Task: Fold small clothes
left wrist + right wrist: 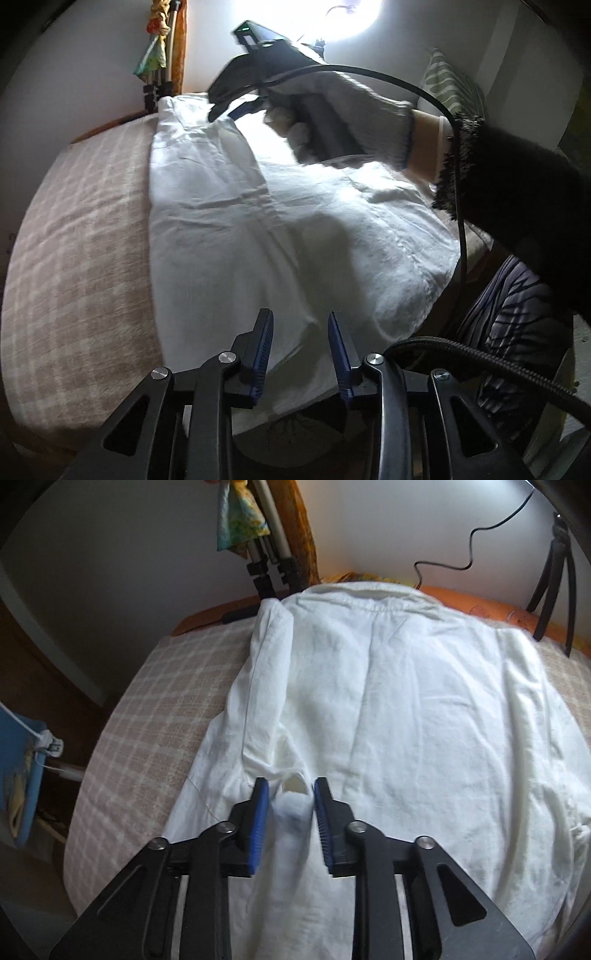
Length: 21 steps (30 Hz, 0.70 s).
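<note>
A white shirt [406, 709] lies back up on a beige checked blanket [155, 716], collar at the far end. One sleeve [266, 686] is folded in along the shirt's left side. Its cuff [293, 799] sits between the blue pads of my right gripper [290, 805], whose jaws stand apart without pressing on it. In the left wrist view, my left gripper [301, 347] hovers open over the shirt's near hem [280, 280], with nothing pinched. A gloved hand [351, 110] holds the other gripper at the shirt's far end.
A black tripod [554, 590] and a cable [461, 554] stand at the far right. A blue basket [18, 775] is low on the left, off the blanket. A bright lamp [354, 14], a striped pillow [450, 85] and a dark patterned cloth [517, 314] lie on the right.
</note>
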### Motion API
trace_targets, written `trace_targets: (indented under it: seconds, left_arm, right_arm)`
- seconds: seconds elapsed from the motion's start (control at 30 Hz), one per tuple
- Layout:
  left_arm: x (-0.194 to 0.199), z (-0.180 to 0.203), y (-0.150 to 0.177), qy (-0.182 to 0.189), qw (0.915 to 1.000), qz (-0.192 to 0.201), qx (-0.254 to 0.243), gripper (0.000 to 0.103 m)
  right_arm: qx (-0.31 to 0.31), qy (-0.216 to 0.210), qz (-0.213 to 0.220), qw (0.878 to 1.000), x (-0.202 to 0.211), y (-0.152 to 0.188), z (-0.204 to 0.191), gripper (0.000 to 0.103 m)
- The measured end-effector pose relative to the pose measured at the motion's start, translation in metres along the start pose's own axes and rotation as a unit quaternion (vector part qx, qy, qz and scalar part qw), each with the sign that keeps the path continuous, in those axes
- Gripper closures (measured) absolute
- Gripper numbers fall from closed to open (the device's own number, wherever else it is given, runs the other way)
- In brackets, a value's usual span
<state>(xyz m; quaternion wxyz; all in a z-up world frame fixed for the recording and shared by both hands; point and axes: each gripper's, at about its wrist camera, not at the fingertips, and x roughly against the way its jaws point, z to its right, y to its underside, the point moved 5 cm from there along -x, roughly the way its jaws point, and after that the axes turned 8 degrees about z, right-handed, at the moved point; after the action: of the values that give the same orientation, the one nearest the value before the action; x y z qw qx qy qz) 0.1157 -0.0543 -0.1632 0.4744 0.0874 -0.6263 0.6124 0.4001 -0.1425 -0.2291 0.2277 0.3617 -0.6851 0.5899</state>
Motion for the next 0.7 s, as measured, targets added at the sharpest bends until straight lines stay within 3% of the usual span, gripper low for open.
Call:
trace_targets:
  seconds: [0.2,0.37,0.53,0.7]
  left_arm:
    - [0.045,-0.01,0.017,-0.039,0.9969,0.056,-0.041,0.07]
    - [0.058,-0.028,0.028,-0.079,0.9933,0.071,-0.045,0.07]
    - [0.059,-0.036,0.02,-0.09,0.9917,0.088,-0.027,0.07]
    - [0.063,-0.025,0.006,-0.082,0.9894,0.113,-0.04,0.063]
  right_arm:
    - [-0.003,-0.027,0.036,0.999,0.057,0.004,-0.006,0.077]
    - [0.022,-0.061,0.032,0.997,0.098,0.042,-0.033,0.077]
    - [0.04,-0.077,0.03,0.996,0.125,0.086,-0.051,0.077]
    - [0.042,-0.063,0.057,0.996,0.153,0.097,-0.048,0.077]
